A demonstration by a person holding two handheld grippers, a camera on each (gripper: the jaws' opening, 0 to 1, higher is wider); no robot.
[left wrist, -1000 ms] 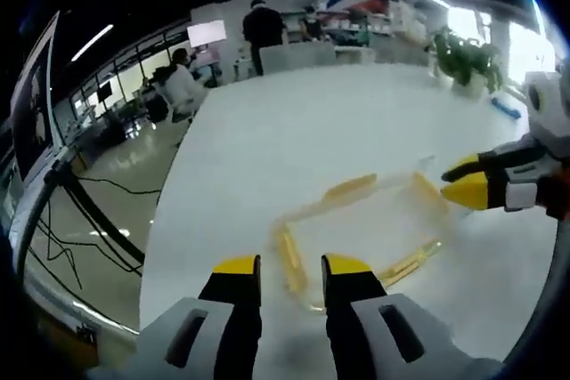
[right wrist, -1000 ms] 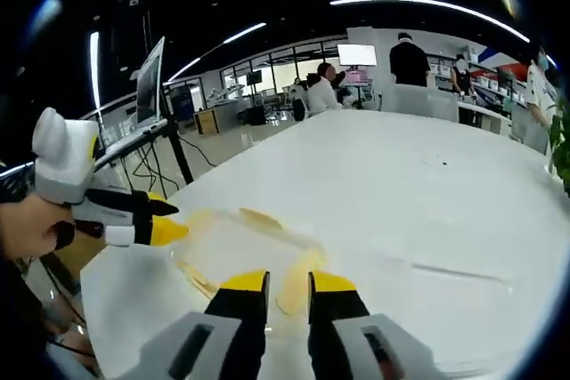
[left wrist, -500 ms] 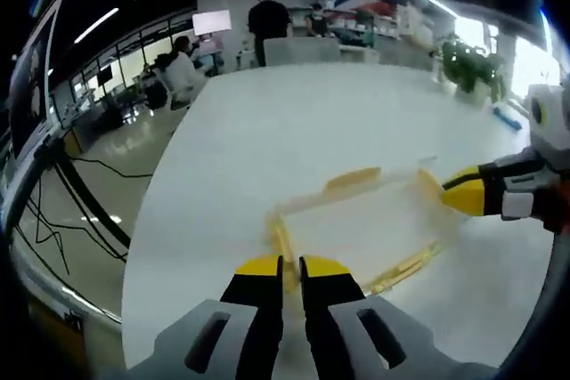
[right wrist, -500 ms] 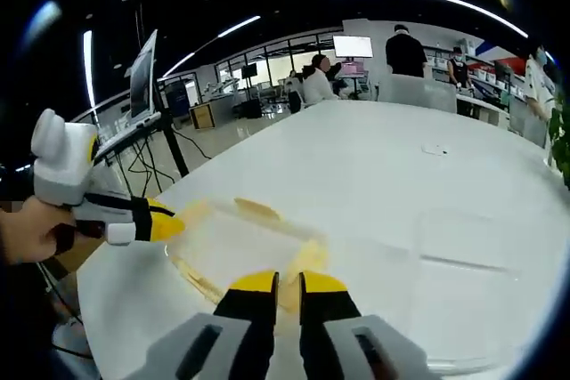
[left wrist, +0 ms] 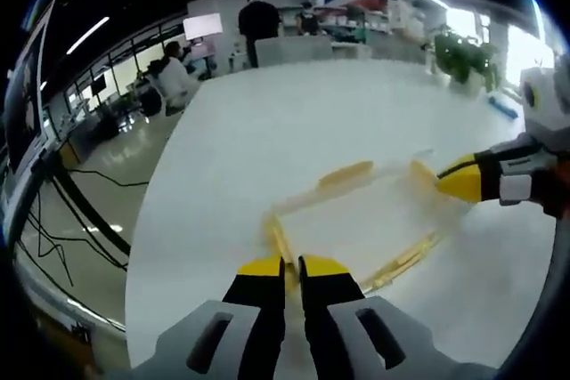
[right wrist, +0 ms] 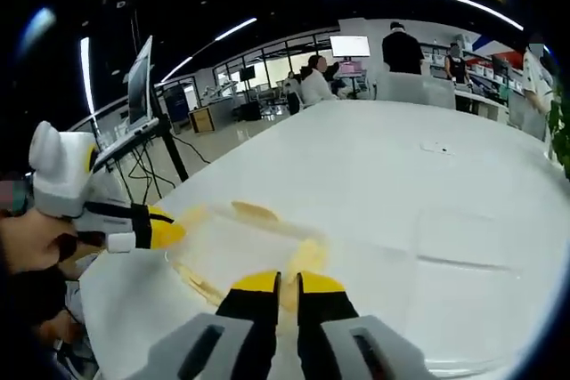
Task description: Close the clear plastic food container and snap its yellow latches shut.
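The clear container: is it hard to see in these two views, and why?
Left gripper view: the clear container is soft and pale on the white table, its yellow latches marking its edges. Right gripper view: similarly faint container, with fisheye bending the table edge.

Counter (left wrist: 294, 122): long, white, glossy. Lying on it: clear plastic food container (left wrist: 361, 220) with yellow latches (left wrist: 346, 174), near edge; small blue object (left wrist: 503, 107), 2 o'clock.
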